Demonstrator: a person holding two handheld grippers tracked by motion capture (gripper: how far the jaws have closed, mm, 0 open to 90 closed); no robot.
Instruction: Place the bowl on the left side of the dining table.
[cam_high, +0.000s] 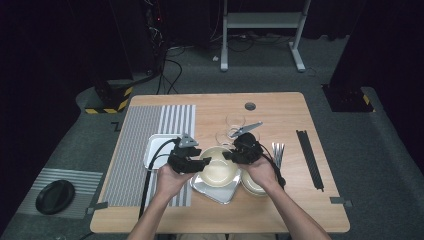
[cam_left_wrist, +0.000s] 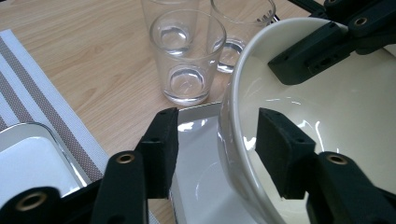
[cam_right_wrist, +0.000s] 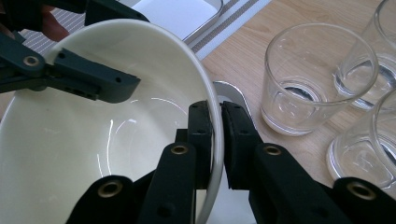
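Two grippers worked at one cream ceramic bowl (cam_high: 218, 167), which sat just below the centre of the high view, over a square shiny metal tray (cam_high: 216, 192) on the light wooden table (cam_high: 280, 210). Left of it lay a grey striped placemat (cam_high: 140, 150) bearing a second rectangular metal tray (cam_high: 152, 150); another cream bowl (cam_high: 252, 186) rested at the lower right of the first. Three clear drinking glasses (cam_right_wrist: 313, 88) stood at the right of the right gripper view.

Clamped hard on the bowl's thin rim, the right gripper (cam_right_wrist: 215, 140) had one pad inside and one outside, and the bowl appeared tilted in that hold. Still apart, the left gripper (cam_left_wrist: 217, 144) straddled the opposite rim, the wall passing between its jaws with no pad pressing yet.

Done well, I judge, this step called for the left jaws to close squarely on the rim, deep enough for a full pad grip, while the right hand held steady so the glazed wall did not slip or knock the glasses nearby.
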